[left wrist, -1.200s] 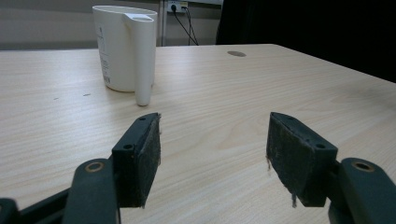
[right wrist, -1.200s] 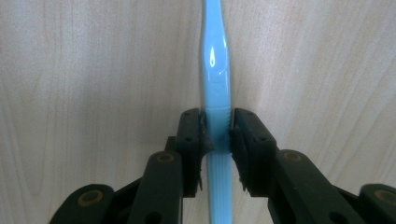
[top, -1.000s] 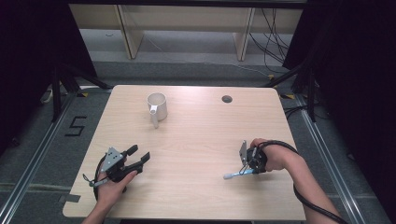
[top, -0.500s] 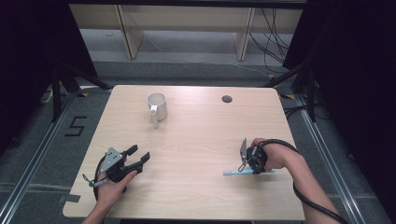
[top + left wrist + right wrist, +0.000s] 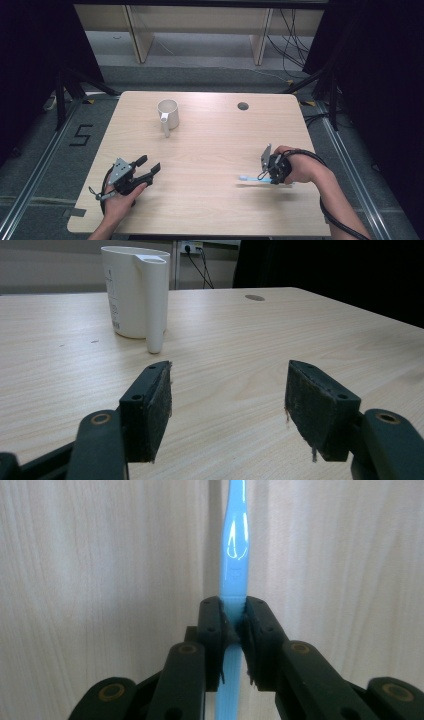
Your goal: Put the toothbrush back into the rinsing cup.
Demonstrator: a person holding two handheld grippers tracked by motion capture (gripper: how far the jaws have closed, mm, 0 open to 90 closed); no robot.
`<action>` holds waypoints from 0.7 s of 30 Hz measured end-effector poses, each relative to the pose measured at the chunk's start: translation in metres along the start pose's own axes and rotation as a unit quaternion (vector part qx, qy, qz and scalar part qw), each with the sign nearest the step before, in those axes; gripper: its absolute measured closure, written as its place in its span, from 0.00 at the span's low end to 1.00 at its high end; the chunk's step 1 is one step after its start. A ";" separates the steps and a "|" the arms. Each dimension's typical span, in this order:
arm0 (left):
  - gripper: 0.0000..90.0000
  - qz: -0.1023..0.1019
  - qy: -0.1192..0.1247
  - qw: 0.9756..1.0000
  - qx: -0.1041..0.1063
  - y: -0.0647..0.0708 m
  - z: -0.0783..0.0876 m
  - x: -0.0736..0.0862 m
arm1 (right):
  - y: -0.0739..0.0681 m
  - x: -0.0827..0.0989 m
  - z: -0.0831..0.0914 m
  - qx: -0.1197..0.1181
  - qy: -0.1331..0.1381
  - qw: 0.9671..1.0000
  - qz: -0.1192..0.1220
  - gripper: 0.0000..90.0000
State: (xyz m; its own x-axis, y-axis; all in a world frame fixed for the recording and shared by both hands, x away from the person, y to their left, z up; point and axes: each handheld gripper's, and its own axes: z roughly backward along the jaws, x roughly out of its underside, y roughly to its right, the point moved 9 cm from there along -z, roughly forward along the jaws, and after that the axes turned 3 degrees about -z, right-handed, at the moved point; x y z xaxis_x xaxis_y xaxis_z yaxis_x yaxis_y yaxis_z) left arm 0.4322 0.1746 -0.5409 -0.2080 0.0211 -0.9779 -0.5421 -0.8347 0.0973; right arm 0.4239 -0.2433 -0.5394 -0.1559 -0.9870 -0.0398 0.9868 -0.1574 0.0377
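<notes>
High view: white mug (image 5: 168,114) (inside unseen); right hand-held gripper (image 5: 266,170) pinches blue toothbrush (image 5: 250,177), left hand-held gripper (image 5: 148,167) spread.

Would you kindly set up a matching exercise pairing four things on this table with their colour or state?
1. cup
2. toothbrush
3. left gripper
4. right gripper

A. open, holding nothing
B. light blue, lying flat on the table
C. shut on a thin handle
D. white, standing upright

Pairs: 1-D, 2-B, 3-A, 4-C
</notes>
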 end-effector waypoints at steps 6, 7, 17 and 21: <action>0.39 -0.002 -0.009 1.000 -0.004 0.000 0.001 0.001 | 0.001 -0.002 0.011 0.029 0.034 0.998 -0.033 0.88; 0.39 -0.002 -0.009 1.000 -0.004 0.000 0.001 0.001 | 0.002 -0.004 0.012 0.028 0.047 0.998 -0.020 0.88; 0.39 -0.003 -0.010 1.000 -0.003 0.000 0.001 0.001 | 0.004 -0.015 0.034 0.052 0.128 0.988 -0.075 0.88; 0.39 -0.003 -0.011 1.000 -0.003 0.000 0.001 0.001 | 0.006 -0.020 0.040 0.073 0.158 0.979 -0.106 0.88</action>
State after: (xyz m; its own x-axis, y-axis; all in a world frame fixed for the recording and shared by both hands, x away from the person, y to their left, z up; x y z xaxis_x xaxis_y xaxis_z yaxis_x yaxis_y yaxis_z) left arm 0.4311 0.1749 -0.5418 -0.2218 0.0380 -0.9744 -0.5394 -0.8372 0.0901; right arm 0.4310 -0.2256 -0.4986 -0.3114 -0.8758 -0.3688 0.9135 -0.3828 0.1375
